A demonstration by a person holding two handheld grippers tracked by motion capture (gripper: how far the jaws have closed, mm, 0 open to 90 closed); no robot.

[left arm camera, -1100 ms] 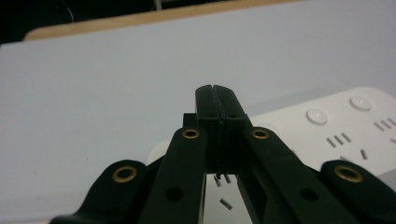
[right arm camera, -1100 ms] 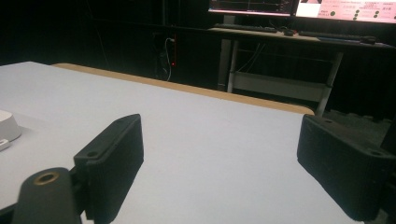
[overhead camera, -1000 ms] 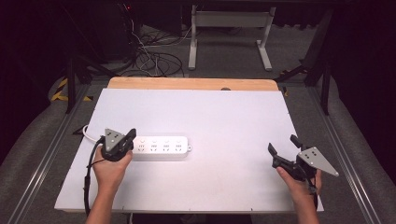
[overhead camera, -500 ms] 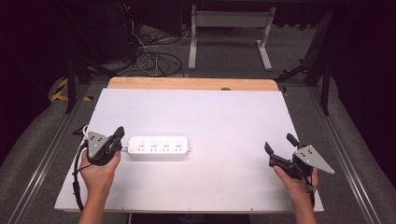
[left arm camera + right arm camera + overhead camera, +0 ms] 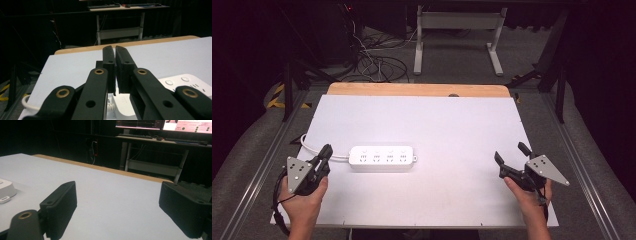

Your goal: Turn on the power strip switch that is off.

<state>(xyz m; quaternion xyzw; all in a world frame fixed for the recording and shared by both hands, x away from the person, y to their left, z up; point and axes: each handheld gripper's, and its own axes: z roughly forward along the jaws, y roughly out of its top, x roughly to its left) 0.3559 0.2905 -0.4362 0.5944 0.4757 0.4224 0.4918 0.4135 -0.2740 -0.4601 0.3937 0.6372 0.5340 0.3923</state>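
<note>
The white power strip [image 5: 382, 158] lies flat near the left edge of the bench [image 5: 452, 120], its cable at the left end. The left tongs [image 5: 326, 155] are almost shut, empty, beside that end. The right tongs [image 5: 511, 159] stand wide open, empty, near the right edge. I think the left should open wider before it grips the strip's end.

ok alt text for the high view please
A white power strip lies on a white table, its cord running off to the left. A person's left gripper sits shut just left of it, and the right gripper rests open near the table's right edge.
</note>
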